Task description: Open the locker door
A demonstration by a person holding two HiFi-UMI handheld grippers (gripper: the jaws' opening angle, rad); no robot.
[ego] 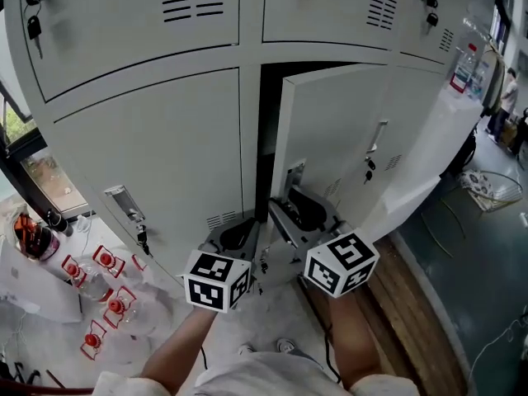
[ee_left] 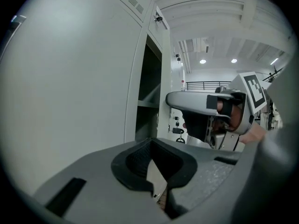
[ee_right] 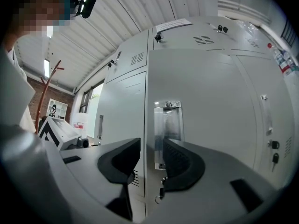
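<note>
The grey locker door [ego: 330, 139] stands ajar, with a dark gap [ego: 268, 139] along its left edge. My right gripper [ego: 290, 209] sits low at that free edge, just under the metal handle plate [ego: 294, 174]. In the right gripper view the door [ee_right: 210, 115] fills the right side. The right gripper [ee_right: 152, 143] is open, and the door's edge and the handle plate [ee_right: 167, 129] show in the gap. My left gripper [ego: 239, 233] hangs beside it, in front of the neighbouring door. The left gripper [ee_left: 150, 146] is shut on nothing. Past it I see the locker's open inside [ee_left: 149, 92].
Red-capped bottles [ego: 99, 295] stand on the floor at the left. A wooden strip [ego: 412, 304] runs along the right. Keys hang from the neighbouring doors [ego: 369, 172]. A person [ego: 507, 97] stands far right. A coat stand [ee_right: 46, 97] is behind me.
</note>
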